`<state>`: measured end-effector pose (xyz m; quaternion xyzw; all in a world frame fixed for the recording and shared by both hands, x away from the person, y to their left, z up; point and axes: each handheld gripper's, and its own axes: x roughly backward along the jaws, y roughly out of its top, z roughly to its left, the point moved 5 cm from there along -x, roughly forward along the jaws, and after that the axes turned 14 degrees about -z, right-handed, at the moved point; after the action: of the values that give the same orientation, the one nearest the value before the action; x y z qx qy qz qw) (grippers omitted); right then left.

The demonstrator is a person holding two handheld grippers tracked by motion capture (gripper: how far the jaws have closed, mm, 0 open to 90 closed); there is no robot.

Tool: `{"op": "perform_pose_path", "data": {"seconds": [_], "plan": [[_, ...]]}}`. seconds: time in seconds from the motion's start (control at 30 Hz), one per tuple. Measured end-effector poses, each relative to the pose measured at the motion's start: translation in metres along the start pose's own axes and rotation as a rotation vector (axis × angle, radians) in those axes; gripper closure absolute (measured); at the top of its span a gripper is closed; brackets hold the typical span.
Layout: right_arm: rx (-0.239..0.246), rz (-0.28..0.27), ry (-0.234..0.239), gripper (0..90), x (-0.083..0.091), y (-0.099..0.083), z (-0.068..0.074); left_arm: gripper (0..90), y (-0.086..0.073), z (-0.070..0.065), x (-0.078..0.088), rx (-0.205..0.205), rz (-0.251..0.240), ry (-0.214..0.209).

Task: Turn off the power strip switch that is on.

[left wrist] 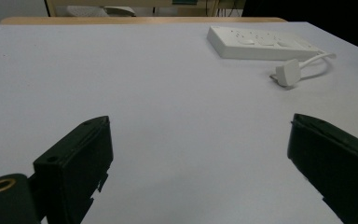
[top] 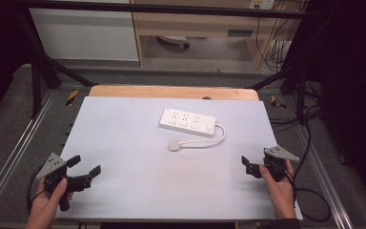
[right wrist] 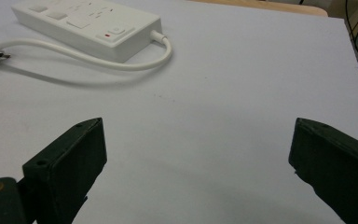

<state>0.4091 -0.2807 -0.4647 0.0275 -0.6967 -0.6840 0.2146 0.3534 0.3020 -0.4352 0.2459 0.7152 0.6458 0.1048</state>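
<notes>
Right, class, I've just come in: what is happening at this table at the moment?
A person sits at a table covered in pale sheeting, holding a claw in each hand. The left claw and the right claw both rest near the front corners, jaws open and holding nothing. Farther back lies a white power strip, its cord looping round to a plug lying on the table, unplugged. Neither claw touches it, so nothing has been picked up yet.

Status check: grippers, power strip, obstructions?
Left gripper open, right gripper open, both empty. White plastic power strip untouched mid-table, plug loose. Path unobstructed.
</notes>
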Motion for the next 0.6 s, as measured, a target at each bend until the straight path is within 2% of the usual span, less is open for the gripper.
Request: {"op": "perform_pose_path", "data": {"seconds": [0.3, 0.6], "plan": [[0.002, -0.072, -0.001, 4.5, 0.004, 0.011, 0.001, 6.5, 0.0, 0.0, 0.0, -0.005, 0.002, -0.002], [-0.008, -0.089, 0.018, 2.8, 0.007, 0.017, 0.007, 6.4, -0.001, 0.0, 0.0, -0.007, 0.003, -0.005]]}}
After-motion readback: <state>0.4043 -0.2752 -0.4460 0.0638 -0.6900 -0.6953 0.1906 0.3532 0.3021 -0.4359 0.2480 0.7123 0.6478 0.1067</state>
